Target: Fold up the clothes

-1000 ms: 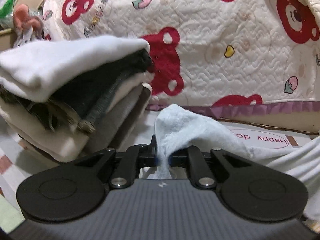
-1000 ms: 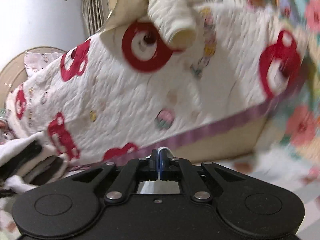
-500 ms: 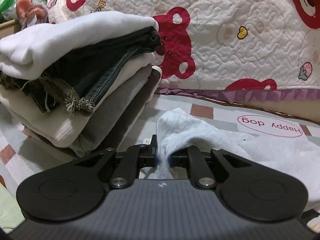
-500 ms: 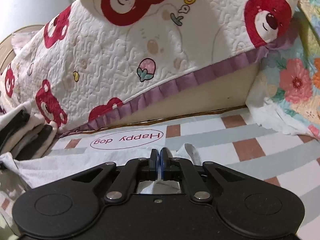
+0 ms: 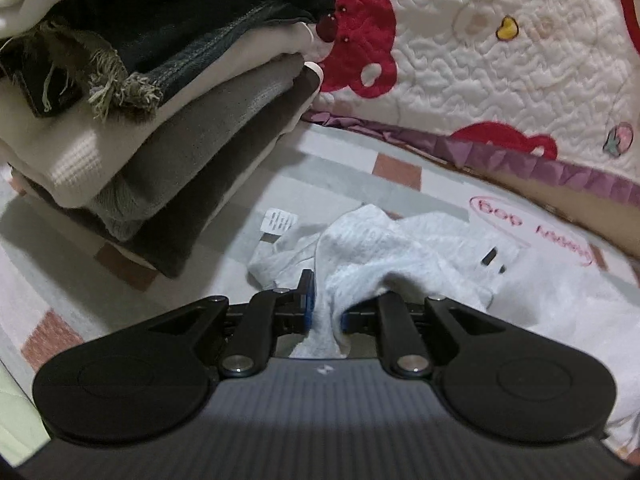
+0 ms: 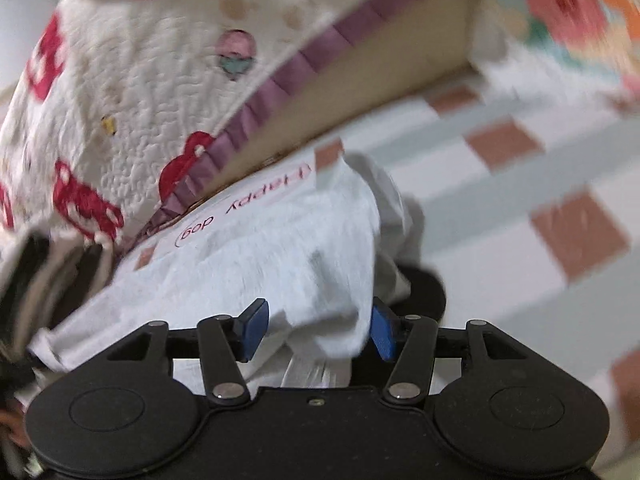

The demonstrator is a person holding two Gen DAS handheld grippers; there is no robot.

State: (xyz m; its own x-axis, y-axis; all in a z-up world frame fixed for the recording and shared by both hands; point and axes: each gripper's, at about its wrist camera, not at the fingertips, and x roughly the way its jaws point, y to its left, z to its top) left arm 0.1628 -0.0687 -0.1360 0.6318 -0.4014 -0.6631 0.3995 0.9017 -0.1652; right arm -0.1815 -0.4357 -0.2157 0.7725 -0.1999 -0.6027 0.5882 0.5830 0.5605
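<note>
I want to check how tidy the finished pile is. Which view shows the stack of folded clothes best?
The left wrist view: the stack of folded clothes fills its upper left, sharp enough to tell the layers apart, including frayed dark denim between pale and grey pieces. The right wrist view shows only a blurred sliver of it at the left edge.

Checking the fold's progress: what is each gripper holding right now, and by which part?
Left gripper pinches a bunched fold of the white garment. Right gripper is opening; the cloth lies loose between its jaws.

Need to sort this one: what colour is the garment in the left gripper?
White garment, plain, seen best in the left wrist view.
</note>
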